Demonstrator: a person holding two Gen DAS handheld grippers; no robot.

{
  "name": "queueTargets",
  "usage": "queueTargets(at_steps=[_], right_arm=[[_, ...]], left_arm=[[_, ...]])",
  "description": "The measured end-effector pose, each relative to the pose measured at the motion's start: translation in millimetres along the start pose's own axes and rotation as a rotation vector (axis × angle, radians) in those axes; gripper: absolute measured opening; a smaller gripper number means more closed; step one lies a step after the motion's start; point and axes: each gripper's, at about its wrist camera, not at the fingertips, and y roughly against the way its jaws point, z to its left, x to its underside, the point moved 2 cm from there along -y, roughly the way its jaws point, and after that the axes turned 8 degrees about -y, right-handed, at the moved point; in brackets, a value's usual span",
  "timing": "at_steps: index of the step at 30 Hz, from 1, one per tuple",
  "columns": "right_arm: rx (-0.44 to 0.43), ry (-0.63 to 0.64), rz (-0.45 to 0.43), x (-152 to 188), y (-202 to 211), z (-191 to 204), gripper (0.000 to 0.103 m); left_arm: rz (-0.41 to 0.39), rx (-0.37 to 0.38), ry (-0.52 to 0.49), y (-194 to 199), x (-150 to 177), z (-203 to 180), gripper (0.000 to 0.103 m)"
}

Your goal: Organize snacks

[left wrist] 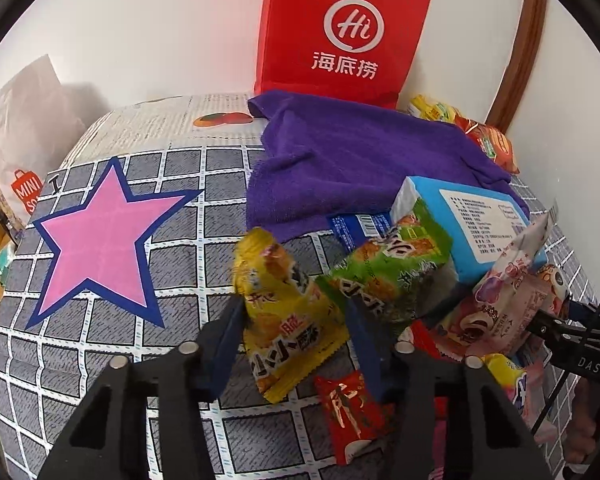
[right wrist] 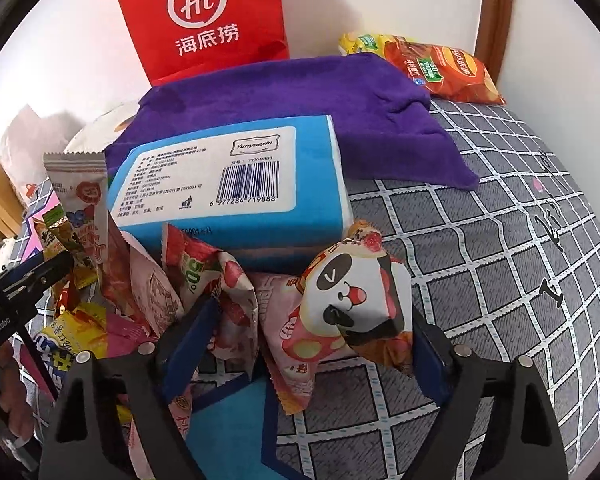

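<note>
A heap of snack packets lies on a checked grey bed cover. In the left wrist view my left gripper [left wrist: 296,316] is open around a yellow snack packet [left wrist: 284,312], its fingers on either side of it; a green packet [left wrist: 392,264] leans beside it and a red packet [left wrist: 350,412] lies below. In the right wrist view my right gripper [right wrist: 316,320] is open around a panda-print packet [right wrist: 352,296], with pink and strawberry packets [right wrist: 204,272] to its left. The right gripper's body shows at the right edge of the left wrist view [left wrist: 572,332].
A blue tissue pack [right wrist: 236,176] lies behind the heap on a purple towel [right wrist: 340,92]. A red paper bag [right wrist: 204,16] stands against the wall. Chip bags [right wrist: 444,68] lie at the back right. A pink star [left wrist: 96,236] marks the cover on the left.
</note>
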Motion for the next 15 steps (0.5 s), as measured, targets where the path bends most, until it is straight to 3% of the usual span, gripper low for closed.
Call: queueTargets(at_steps=[1, 15], right_arm=[[-0.002, 0.0, -0.002, -0.2, 0.5, -0.3, 0.084], [-0.003, 0.005, -0.034, -3.0, 15.6, -2.6, 0.057]], left_arm=[[0.0, 0.0, 0.006, -0.1, 0.0, 2.1, 0.038], [0.005, 0.047, 0.077, 8.0, 4.8, 14.4, 0.033]])
